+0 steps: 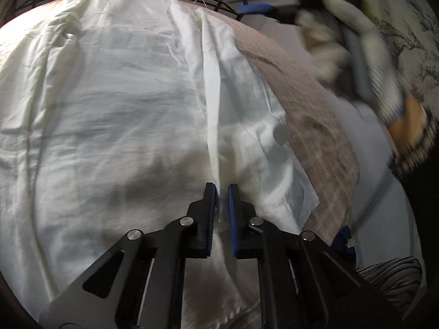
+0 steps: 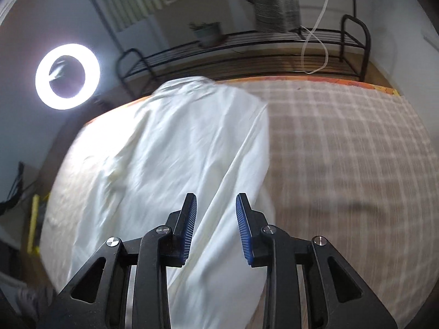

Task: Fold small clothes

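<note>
The bed [image 2: 343, 142], under its checked cover, takes up the room ahead of both pairs of tongs, and the white garment [image 2: 170, 148] lies spread over the part of it that runs forward and to the left of the right tongs [image 2: 216, 208]. From the left wrist view the same white cloth [image 1: 115, 104] fills nearly everything ahead of the left tongs [image 1: 221, 192], with only a strip of the checked cover showing to their right.

A long fold ridge [image 1: 212, 115] runs straight away from the left tongs. They are drawn nearly together, and a sliver of the cloth looks caught between the blue pads [image 1: 233, 213], though I can't be sure how much. The right tongs stand apart with nothing between them, hovering above the near edge of the garment; that view is smeared.

To my eye the step is making a lengthwise fold. For that to go well, the left tongs should have a firm pinch on the doubled edge, not just one layer. The right tongs want to come down on the hem just below them, close fully, and then both should lift only enough to clear the bed and carry the edge across together, keeping it taut so the crease stays straight. The crumpled patch [image 1: 68, 35] far ahead to the left needs smoothing first.
</note>
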Motion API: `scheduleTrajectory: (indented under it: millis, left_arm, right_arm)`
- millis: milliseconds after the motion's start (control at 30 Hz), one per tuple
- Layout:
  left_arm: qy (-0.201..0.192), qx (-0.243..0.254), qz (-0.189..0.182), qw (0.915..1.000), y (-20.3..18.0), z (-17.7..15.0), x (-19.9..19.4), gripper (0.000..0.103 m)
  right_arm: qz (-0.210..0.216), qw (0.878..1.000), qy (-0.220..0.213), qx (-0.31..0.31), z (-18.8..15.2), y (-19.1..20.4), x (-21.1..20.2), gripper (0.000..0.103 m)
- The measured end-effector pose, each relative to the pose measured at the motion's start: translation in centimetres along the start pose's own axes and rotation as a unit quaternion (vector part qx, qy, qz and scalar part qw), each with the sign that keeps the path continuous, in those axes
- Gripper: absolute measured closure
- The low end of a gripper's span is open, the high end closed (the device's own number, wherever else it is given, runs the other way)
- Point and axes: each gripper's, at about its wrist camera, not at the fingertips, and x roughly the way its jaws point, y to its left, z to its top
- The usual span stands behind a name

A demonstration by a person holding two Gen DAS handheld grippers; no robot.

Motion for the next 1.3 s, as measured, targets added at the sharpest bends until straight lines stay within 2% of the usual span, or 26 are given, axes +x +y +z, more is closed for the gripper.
scheduleTrajectory:
  millis: [100,200,300,367,400,533,667,800,900,1067,1100,1200,1300]
  left_arm:
    - [-0.003,0.0,-0.019,0.9998,-0.4,0.3,0.1,0.101]
    - [-0.008,-0.003,-0.033,0.9994,-0.7,0.7,0.3,0.102]
    - [-0.014,-0.012,-0.05,0.9986,-0.9,1.1,0.5,0.103]
    - [-0.02,-0.009,-0.056,0.9982,-1.2,1.5,0.6,0.103]
    - [-0.023,-0.007,-0.058,0.998,-1.2,1.5,0.4,0.103]
    - [-0.036,-0.011,-0.075,0.9965,-1.5,1.9,-0.1,0.103]
    - [-0.052,-0.039,-0.091,0.9937,-0.2,1.9,-0.8,0.103]
    - [-0.054,-0.048,-0.081,0.9941,0.9,1.7,-0.9,0.103]
    - [-0.042,-0.064,-0.07,0.9946,1.9,1.1,-0.3,0.103]
    - [-0.033,-0.078,-0.055,0.9949,1.9,0.6,0.2,0.103]
    - [-0.029,-0.078,-0.052,0.9952,2.0,0.7,0.2,0.103]
    - [-0.021,-0.081,-0.038,0.9958,2.3,0.4,0.2,0.103]
    - [-0.014,-0.065,-0.01,0.9977,1.5,0.5,0.1,0.103]
  right_arm:
    - [-0.017,1.0,0.01,0.023,2.3,-0.7,2.8,0.075]
    - [-0.045,0.998,0.029,0.013,4.1,-0.5,5.6,0.075]
    - [-0.091,0.994,0.067,-0.008,4.8,-0.6,8.4,0.075]
    - [-0.111,0.99,0.082,-0.015,4.9,-1.0,9.5,0.088]
    - [-0.113,0.99,0.084,-0.014,4.8,-1.2,9.7,0.1]
    - [-0.116,0.992,0.056,-0.017,5.5,-1.9,8.5,0.103]
    - [-0.098,0.995,0.015,-0.012,7.5,-1.7,6.3,0.103]
    - [-0.079,0.996,0.004,-0.045,8.8,1.1,6.3,0.103]
    - [-0.092,0.992,0.02,-0.086,8.6,3.4,9.1,0.103]
    - [-0.089,0.99,0.056,-0.092,7.3,4.1,13.8,0.103]
    - [-0.088,0.991,0.042,-0.095,7.3,4.1,13.6,0.103]
    - [-0.082,0.993,0.052,-0.073,7.7,3.5,12.3,0.102]
    - [-0.07,0.995,0.021,-0.066,7.5,3.5,8.2,0.098]
